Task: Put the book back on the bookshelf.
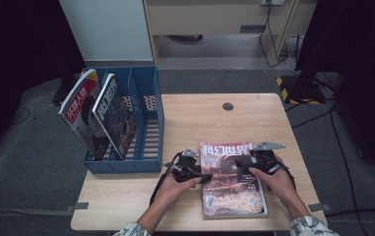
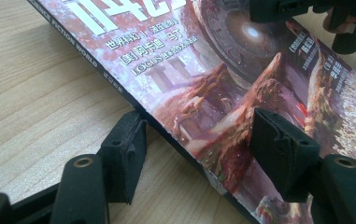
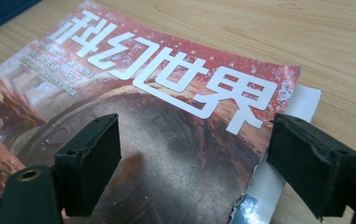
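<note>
Wooden surface [image 1: 190, 118] carries a blue rack [image 1: 145, 123] at its left, where two magazines already stand, so I judge part of the filing done. One magazine [image 1: 229, 182] lies flat near my edge, not yet lifted. My left hand-held gripper [image 1: 202, 176] straddles its left edge, jaws apart, gripping nothing. My right hand-held gripper [image 1: 246, 164] stands open over its top right corner, holding nothing.
</note>
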`<state>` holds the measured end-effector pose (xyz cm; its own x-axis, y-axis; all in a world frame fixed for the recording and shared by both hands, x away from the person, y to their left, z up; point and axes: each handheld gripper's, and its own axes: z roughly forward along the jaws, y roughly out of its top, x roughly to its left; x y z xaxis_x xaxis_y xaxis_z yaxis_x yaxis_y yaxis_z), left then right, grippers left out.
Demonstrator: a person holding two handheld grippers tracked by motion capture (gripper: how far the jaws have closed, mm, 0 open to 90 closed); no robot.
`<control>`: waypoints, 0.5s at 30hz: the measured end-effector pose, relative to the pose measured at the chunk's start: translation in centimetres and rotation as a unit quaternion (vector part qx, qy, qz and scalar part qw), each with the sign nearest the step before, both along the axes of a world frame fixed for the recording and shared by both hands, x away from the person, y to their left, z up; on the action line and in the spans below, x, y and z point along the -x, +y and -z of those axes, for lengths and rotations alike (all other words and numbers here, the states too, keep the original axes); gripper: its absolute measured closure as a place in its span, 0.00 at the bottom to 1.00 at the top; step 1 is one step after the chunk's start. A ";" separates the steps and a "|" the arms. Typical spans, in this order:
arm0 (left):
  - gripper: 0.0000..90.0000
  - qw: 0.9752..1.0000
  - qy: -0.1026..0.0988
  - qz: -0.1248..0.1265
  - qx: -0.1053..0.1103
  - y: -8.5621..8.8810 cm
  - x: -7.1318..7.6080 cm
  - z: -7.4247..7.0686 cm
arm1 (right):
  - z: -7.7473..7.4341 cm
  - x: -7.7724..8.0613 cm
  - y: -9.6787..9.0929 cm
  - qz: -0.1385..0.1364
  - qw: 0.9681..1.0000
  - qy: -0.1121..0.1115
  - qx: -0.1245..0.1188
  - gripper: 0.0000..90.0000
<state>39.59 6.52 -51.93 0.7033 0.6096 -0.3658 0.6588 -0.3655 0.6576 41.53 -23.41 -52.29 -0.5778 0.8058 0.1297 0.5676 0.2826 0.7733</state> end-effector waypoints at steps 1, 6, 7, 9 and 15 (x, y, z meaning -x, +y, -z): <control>0.40 1.000 0.003 0.000 0.000 0.0 -0.1 0.0 | 0.0 0.0 0.0 0.001 1.000 -0.002 0.000 0.20; 0.39 1.000 0.014 -0.011 0.014 0.3 -1.1 -0.2 | 0.0 0.1 0.0 -0.003 1.000 -0.004 0.002 0.29; 0.39 1.000 0.020 -0.013 0.018 0.4 -1.5 -0.2 | 0.0 0.1 0.1 -0.006 1.000 -0.007 0.004 0.29; 0.40 0.999 0.024 -0.016 0.021 0.4 -2.2 -0.2 | 0.0 0.1 0.1 -0.012 1.000 -0.010 0.006 0.31; 0.41 0.999 0.041 -0.022 0.027 0.5 -3.6 0.1 | 0.0 0.2 0.1 -0.017 1.000 -0.011 0.005 0.35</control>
